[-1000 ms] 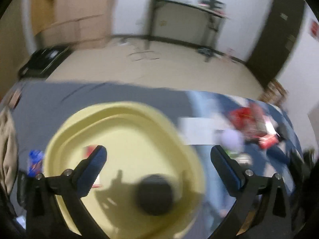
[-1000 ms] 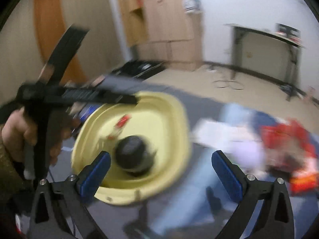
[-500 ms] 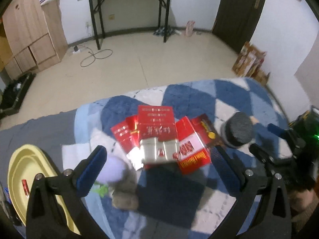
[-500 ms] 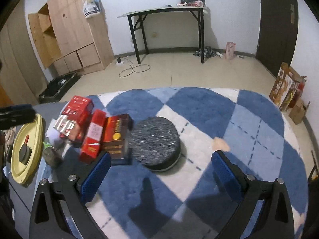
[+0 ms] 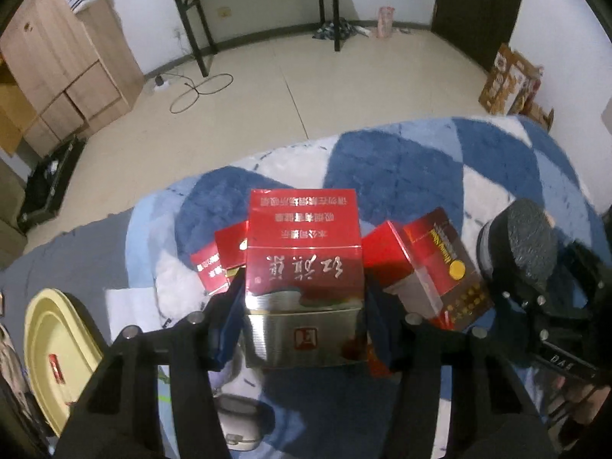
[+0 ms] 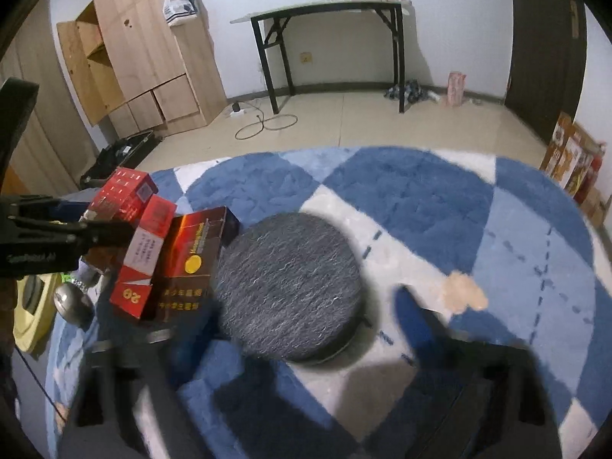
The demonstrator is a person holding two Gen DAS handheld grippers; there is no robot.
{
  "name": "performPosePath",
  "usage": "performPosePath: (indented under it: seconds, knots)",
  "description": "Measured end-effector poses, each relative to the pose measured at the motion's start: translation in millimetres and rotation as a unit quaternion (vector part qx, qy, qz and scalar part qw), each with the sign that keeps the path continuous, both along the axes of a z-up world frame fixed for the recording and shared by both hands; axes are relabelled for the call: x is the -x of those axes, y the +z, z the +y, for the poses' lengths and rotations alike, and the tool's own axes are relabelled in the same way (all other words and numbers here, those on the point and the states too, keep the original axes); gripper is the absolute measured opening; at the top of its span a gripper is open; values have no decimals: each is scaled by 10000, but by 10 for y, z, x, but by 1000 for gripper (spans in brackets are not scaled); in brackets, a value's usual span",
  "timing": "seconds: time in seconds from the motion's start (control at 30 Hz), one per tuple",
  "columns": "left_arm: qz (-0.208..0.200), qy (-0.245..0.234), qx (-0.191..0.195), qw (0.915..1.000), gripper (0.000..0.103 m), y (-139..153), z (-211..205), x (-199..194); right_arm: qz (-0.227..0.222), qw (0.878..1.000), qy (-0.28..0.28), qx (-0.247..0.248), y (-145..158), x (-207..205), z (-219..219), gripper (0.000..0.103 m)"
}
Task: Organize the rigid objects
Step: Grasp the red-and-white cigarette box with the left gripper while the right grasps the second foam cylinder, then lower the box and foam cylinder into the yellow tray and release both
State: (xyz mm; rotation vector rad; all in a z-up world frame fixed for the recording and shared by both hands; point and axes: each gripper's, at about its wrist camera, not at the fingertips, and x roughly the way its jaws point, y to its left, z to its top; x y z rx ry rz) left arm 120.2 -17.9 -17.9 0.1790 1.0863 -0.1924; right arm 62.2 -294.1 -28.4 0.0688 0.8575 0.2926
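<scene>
Both grippers are now working over the blue-and-white checked blanket (image 6: 401,199) rather than over the yellow basin (image 5: 57,348), which a second ago was filling both wrist views and is now sitting at the far left edge, with a small red item in it.

Left gripper (image 5: 302,325): its jaws are closing around the red-and-silver carton (image 5: 304,287), the topmost of the cluster of red boxes. Half a second ago they were standing wide with the carton ahead of them; now the blue pads are lying against both side faces of the carton. Contact looks made on both sides, though the squeeze is not finished.

Right gripper (image 6: 298,329): its jaws are also closing, with the dark grey round disc (image 6: 287,287) between them. The fingers are motion-blurred. The right finger is standing clear of the disc's rim; whether the left one is touching cannot be told. No grip yet.

Dark red box (image 6: 191,260) is leaning against the disc's left edge, with a bright red box (image 6: 143,256) beside it. A small metallic round object (image 6: 72,302) is lying at the left of the pile.

Reading: both hands are starting a fresh pick, carton left and disc right. Judging by the basin's contents, these are probably headed there. Lifting the carton may disturb the boxes under it.
</scene>
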Motion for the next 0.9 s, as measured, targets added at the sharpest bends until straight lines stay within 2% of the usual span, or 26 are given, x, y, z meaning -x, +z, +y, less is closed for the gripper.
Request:
performPosePath:
  seconds: [0.13, 0.2, 0.27, 0.33, 0.47, 0.57, 0.67, 0.77, 0.9]
  knots:
    - [-228, -46, 316, 9992, 57, 299, 131, 146, -276, 9996, -51, 3, 86, 92, -45, 70]
    - [-464, -33, 593, 9972, 57, 562, 300, 305, -417, 9989, -152, -118, 184, 129, -130, 70]
    - [-651, 72, 877, 9940, 57, 843, 628, 545, -538, 9981, -179, -237, 359, 146, -189, 70]
    - [-782, 330, 974, 9916, 57, 1022, 1042, 776, -658, 9973, -43, -318, 502, 160, -132, 70]
    - [-891, 992, 708, 9885, 57, 1152, 2002, 1230, -897, 9922, 710, -499, 833, 259, 408, 70]
    - [-865, 1496, 509, 9836, 57, 1082, 2671, 1558, -941, 9840, 1355, -666, 984, 329, 993, 70]
    - [-731, 1956, 614, 9760, 57, 910, 3163, 1786, -907, 9727, 2059, -567, 1036, 351, 1767, 70]
    - [-511, 2123, 776, 9728, 57, 637, 3408, 1876, -672, 9621, 2591, -530, 983, 282, 2463, 70]
    - [-224, 2141, 927, 9721, 57, 253, 3503, 1874, -302, 9551, 2931, -300, 816, 95, 3280, 70]
